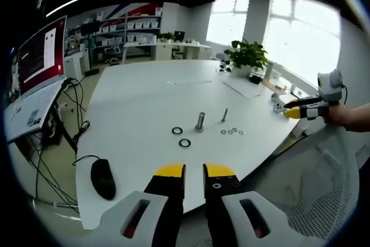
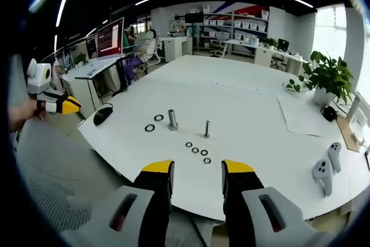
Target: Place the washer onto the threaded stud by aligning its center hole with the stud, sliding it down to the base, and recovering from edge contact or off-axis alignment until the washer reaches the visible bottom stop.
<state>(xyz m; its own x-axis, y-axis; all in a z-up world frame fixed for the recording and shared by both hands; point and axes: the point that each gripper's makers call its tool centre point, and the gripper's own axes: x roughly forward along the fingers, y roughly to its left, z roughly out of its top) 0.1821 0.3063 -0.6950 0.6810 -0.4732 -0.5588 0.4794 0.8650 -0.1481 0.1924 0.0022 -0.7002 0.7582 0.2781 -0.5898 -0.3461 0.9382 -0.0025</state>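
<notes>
Right gripper view: right gripper [image 2: 196, 173] back from surface [image 2: 248, 102], fingers spread, empty.
Left gripper [image 1: 193, 174]: fingers close w/ slim gap, empty.
Small washers [image 2: 198, 151]: row beside thin stud [image 2: 206, 128], handy for pickup.
Status: not started, prob. approach next.

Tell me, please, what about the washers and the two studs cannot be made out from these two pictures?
- Small washers: too small in both views; hole size unreadable, count unsure.
- Thin stud: threads too fine to see, and its base is unclear.
- Thick stud: bottom stop not resolvable at this distance.
- Two larger rings: washers or nuts, cannot tell.
- Right gripper in the left gripper view: too small to read its jaws.
</notes>
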